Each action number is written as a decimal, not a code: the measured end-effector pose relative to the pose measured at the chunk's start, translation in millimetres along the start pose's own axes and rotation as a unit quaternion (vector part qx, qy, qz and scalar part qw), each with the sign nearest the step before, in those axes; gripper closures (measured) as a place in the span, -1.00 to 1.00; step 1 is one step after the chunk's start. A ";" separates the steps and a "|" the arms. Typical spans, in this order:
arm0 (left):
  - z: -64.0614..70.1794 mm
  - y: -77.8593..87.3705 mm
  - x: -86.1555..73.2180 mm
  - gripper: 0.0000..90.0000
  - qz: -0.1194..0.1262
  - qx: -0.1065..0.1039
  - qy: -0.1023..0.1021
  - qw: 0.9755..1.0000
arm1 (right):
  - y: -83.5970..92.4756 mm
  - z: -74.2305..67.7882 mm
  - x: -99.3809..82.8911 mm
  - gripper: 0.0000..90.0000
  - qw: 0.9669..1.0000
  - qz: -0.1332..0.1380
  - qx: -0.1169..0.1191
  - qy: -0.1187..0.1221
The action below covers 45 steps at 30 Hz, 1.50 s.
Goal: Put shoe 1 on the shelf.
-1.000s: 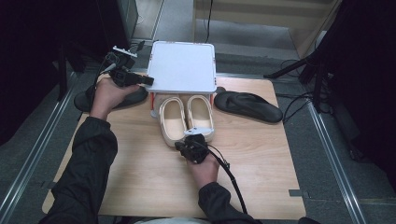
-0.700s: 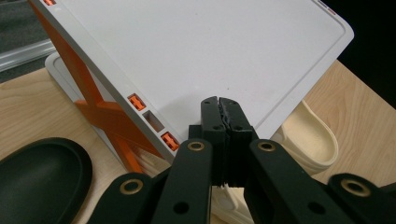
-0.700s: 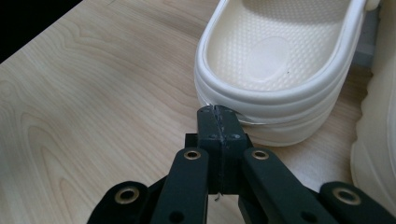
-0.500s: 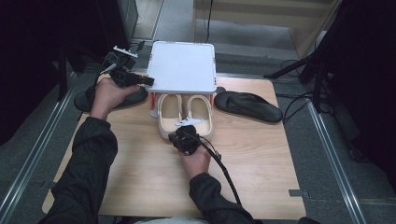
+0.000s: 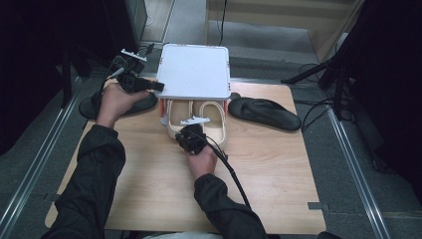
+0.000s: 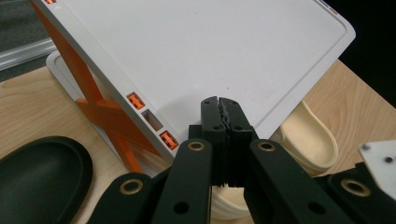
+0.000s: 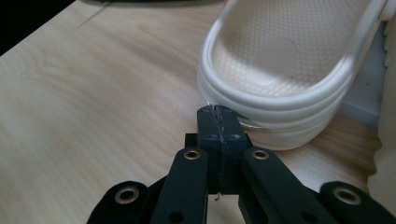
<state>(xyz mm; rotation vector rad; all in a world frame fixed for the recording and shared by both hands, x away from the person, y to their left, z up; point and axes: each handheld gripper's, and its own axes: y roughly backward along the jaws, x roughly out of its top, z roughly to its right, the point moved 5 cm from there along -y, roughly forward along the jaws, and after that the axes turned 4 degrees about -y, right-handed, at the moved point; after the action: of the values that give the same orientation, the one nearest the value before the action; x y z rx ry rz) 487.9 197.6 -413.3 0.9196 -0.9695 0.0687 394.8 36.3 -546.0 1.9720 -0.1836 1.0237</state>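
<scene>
Pale wooden tabletop (image 5: 278, 169) carries everything. Nearest, the right gripper (image 7: 218, 116), jaws together, noses the heel of a cream rubber slipper (image 7: 285, 60) under the white-and-orange two-tier rack (image 5: 194, 69). Pushing off-centre could skew it. Left of that rack, the left gripper (image 6: 223, 106) rests clamped empty. Dark room beyond.

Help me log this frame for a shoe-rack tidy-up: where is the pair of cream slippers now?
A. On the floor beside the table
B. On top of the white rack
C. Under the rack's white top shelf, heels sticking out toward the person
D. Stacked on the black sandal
C: in the high view the cream slippers lie under the white top shelf, heels poking out by the right gripper.
</scene>
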 end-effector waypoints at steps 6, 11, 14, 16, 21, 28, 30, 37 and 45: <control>0.4 -0.3 0.0 1.00 -0.001 -0.004 -0.002 1.000 | -12.9 3.2 13.7 1.00 1.000 0.003 -0.008 -0.013; 0.1 -0.3 -0.2 1.00 0.000 -0.007 0.002 1.000 | -22.6 4.2 22.9 1.00 0.999 0.006 -0.032 0.001; 0.0 -0.3 -0.2 1.00 0.000 -0.008 0.002 1.000 | -26.2 7.4 26.1 1.00 0.999 0.013 -0.038 -0.003; 0.2 -0.4 -0.2 1.00 0.000 -0.008 0.002 1.000 | -28.7 9.6 27.9 1.00 0.999 0.018 -0.043 0.001; 0.1 -0.3 -0.2 1.00 0.000 -0.008 0.001 1.000 | -32.0 11.4 30.8 1.00 0.999 0.016 -0.041 -0.006; 0.0 -0.3 -0.2 1.00 0.000 -0.007 0.001 1.000 | -23.7 7.7 30.9 1.00 1.000 0.017 -0.023 -0.009; 0.1 -0.2 -0.3 1.00 0.000 -0.007 0.003 1.000 | -17.5 2.5 31.7 1.00 1.000 0.017 -0.016 -0.002; 0.6 -0.3 0.2 1.00 -0.002 -0.003 0.005 1.000 | 5.4 -9.5 32.9 1.00 1.000 0.022 0.014 0.012; 0.5 -0.4 0.1 1.00 -0.001 -0.004 0.006 1.000 | 35.3 -8.3 24.0 1.00 0.999 0.020 0.034 0.018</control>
<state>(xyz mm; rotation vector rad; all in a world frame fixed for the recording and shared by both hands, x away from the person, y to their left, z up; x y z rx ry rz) 487.8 196.9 -413.3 0.9119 -0.9575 0.0682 388.6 27.3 -503.9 2.0159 -0.1706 1.1031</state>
